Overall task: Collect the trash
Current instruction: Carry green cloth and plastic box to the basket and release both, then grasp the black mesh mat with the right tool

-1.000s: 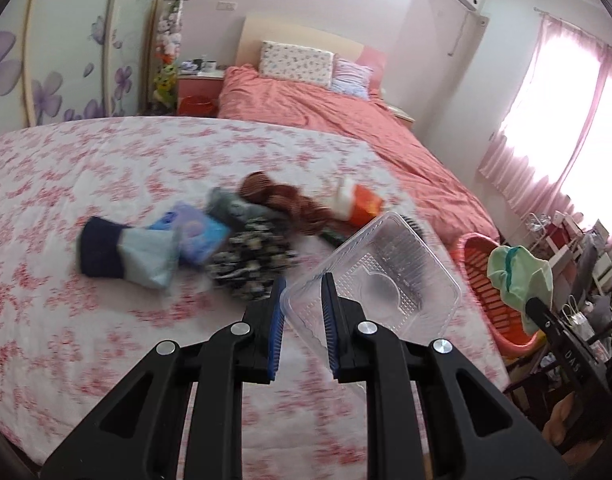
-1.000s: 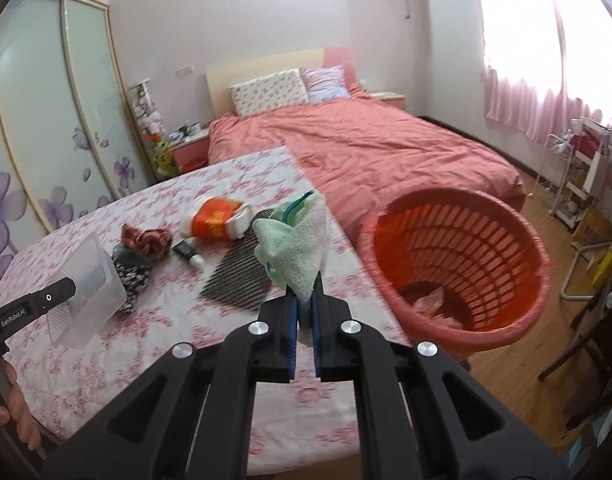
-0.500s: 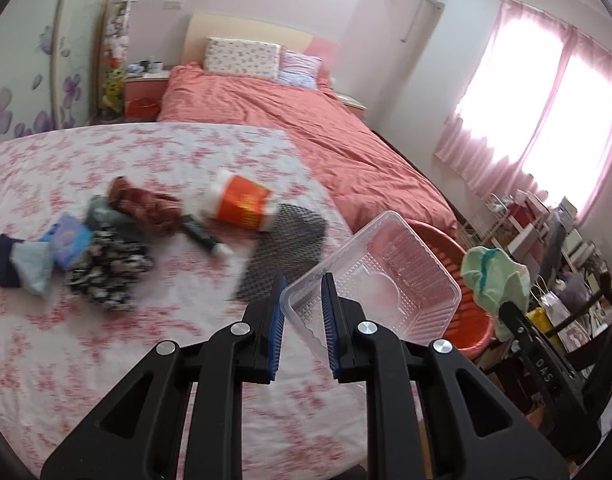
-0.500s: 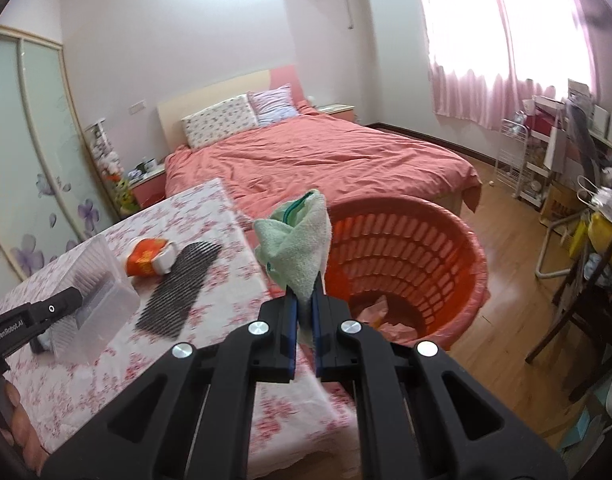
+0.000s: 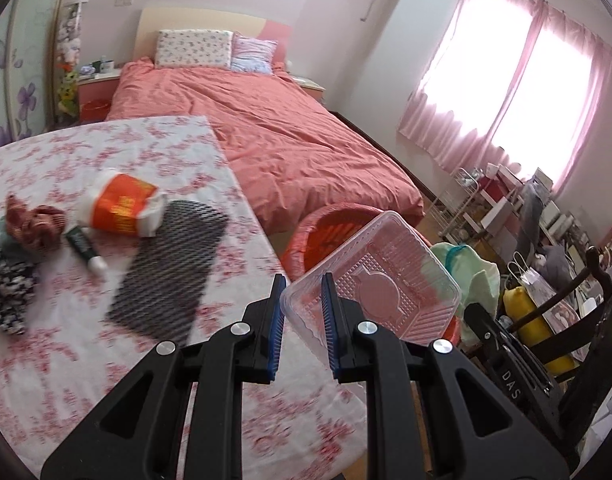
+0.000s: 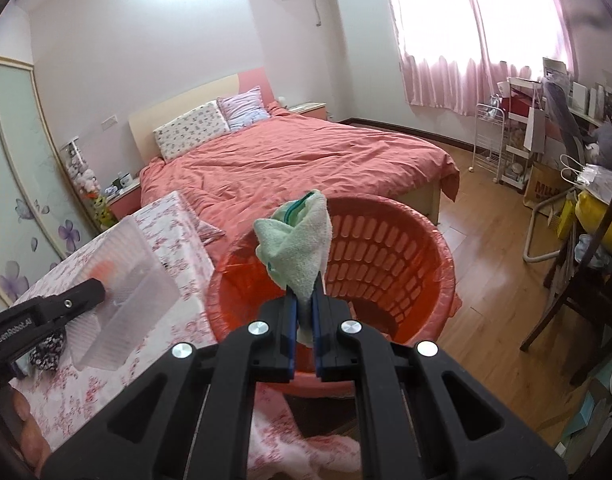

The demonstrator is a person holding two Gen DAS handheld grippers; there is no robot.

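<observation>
Both hands had swung away from the clutter on the counter toward the red basket since a second earlier, each carrying the same load as before; the basket, then off to one side, now filled the middle of the right wrist view.

The left fingers [image 5: 302, 300] were nearly closed, pinching the near rim of a clear plastic tray [image 5: 379, 284], which tilted up and away from them, out past the counter's edge and in front of the basket [image 5: 331, 222]. The right fingers [image 6: 302, 312] were clamped almost fully together on a pale green cloth [image 6: 298, 248], whose bunched folds stood up above the tips, a strip of darker green trim showing at the top. That cloth hung over the open mouth of the basket [image 6: 385, 256], which stood on the wooden floor [image 6: 493, 252] just beside the counter [image 5: 58, 344].

Left behind on the flowered tablecloth were an orange and white packet [image 5: 124, 210], a small dark tube [image 5: 84, 250] touching its lower edge, a black mesh sheet [image 5: 170, 268] just beside both, a reddish brown scrunched fabric [image 5: 34, 222] and a black and white patterned piece [image 5: 6, 298] near the left edge. Beyond the counter lay a bed [image 6: 306, 160] with a coral cover and two pillows, and pink curtains [image 5: 517, 92] glowed at the window.
</observation>
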